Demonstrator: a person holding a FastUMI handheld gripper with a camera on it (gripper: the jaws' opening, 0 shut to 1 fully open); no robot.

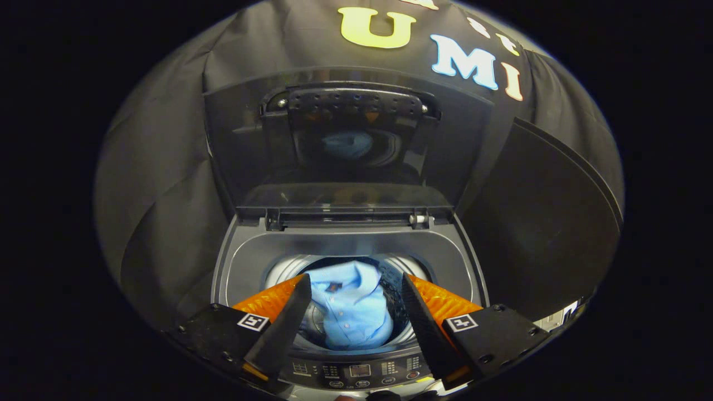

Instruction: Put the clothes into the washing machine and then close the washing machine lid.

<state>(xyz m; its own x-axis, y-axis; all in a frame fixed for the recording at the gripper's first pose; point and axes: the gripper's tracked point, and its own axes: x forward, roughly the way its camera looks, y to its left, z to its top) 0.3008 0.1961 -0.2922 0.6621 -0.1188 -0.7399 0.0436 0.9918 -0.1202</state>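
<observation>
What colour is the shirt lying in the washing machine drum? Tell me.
Light blue, seen best in the gripper view: the buttoned shirt lies in the drum beyond the open gripper.

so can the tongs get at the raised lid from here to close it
Probably yes: the tongs are open and empty above the blue shirt in the drum, and the raised lid stands just beyond them with nothing between.

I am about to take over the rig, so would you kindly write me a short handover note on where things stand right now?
Gripper: open, empty, fingers spread above the drum mouth.
Light blue button-up shirt: lying inside the steel drum of the grey top-loading washing machine, below and between the fingers.
Dark hinged lid: standing upright, open, beyond the fingers.
Done: shirt is in.
Left: swing the lid down shut.
</observation>
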